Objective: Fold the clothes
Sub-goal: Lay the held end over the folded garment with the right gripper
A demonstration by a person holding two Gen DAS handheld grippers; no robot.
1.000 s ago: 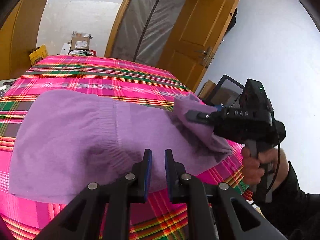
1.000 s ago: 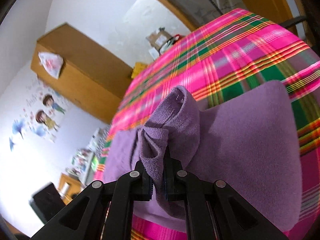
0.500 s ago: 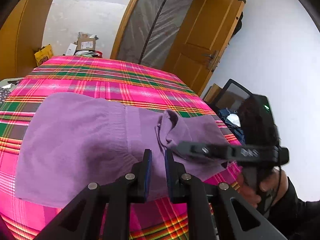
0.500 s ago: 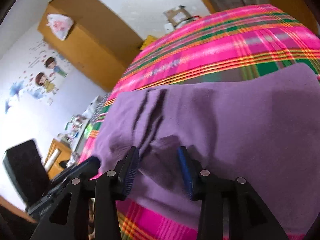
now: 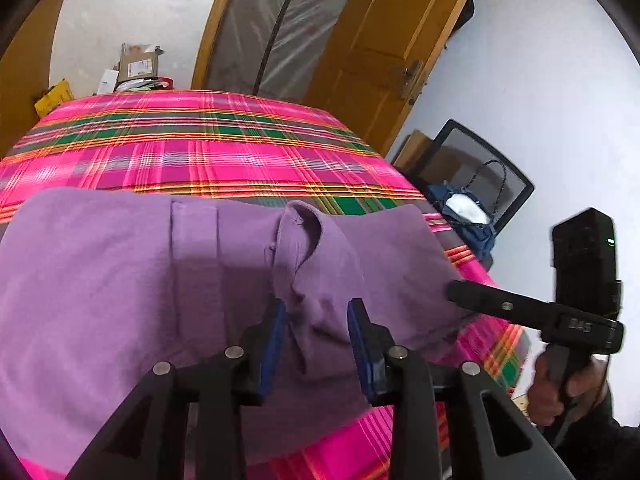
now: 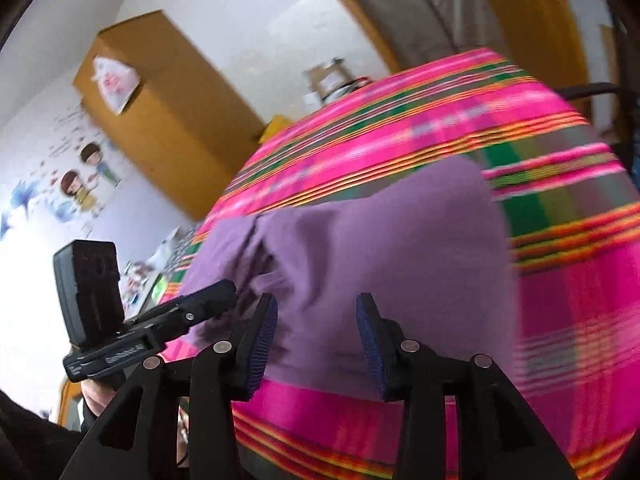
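A purple garment lies spread on a pink plaid cloth, with a folded-over sleeve bunched in a ridge on top. My left gripper hovers low over the near end of that ridge, its jaws opening; the ridge runs between the blue pads, which do not press it. My right gripper stands open over the garment near its front edge, holding nothing. Each view shows the other gripper: the right one reaching in held by a hand, the left one at the left.
The plaid cloth drops off at the near and right edges. A black chair with a blue bag stands to the right. A wooden door and boxes lie beyond. A yellow cabinet lines the left wall.
The right gripper let go of the sleeve, which now lies folded on the garment, and drew back to the near edge. The left gripper moved over the fold and its jaws opened.
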